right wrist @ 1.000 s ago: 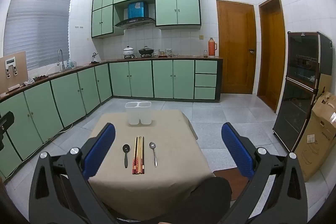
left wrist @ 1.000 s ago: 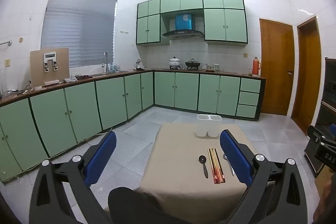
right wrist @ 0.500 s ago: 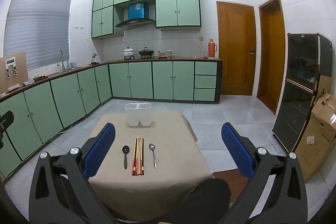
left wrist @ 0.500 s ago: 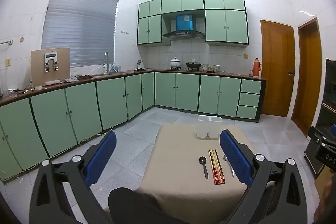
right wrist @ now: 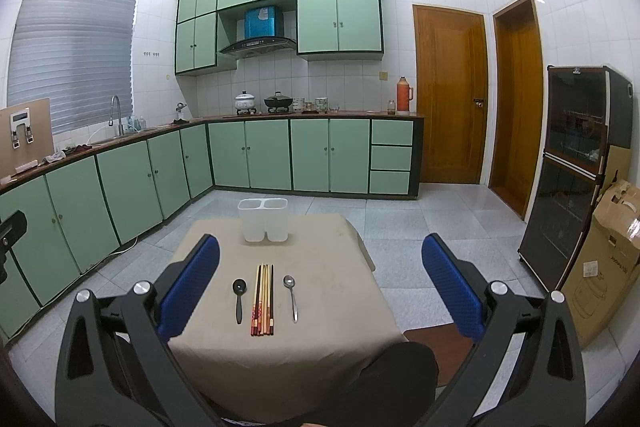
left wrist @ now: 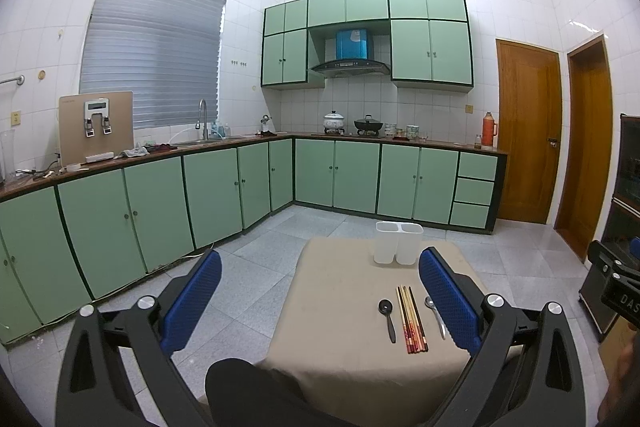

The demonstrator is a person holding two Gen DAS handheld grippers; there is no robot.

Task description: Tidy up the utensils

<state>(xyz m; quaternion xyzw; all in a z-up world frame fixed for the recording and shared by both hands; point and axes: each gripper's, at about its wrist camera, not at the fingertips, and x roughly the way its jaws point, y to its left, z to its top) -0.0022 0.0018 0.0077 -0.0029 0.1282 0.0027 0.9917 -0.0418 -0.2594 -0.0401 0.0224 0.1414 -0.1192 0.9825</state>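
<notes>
A small table with a beige cloth [left wrist: 340, 327] [right wrist: 320, 307] holds a black spoon [left wrist: 388, 313] [right wrist: 239, 297], a bundle of chopsticks [left wrist: 411, 319] [right wrist: 264, 301] and a silver spoon [left wrist: 435, 311] [right wrist: 291, 293], side by side. A white two-compartment holder [left wrist: 398, 243] [right wrist: 263, 214] stands upright at the far edge. My left gripper [left wrist: 320, 301] is open and empty, held back from the table's near left. My right gripper [right wrist: 320, 289] is open and empty above the table's near edge.
Green cabinets [left wrist: 160, 195] line the left and back walls. A dark cupboard [right wrist: 576, 163] and a cardboard box [right wrist: 604, 267] stand to the right. Two wooden doors [right wrist: 452, 95] are at the back right. The person's knee [right wrist: 396, 379] is at the table's near edge.
</notes>
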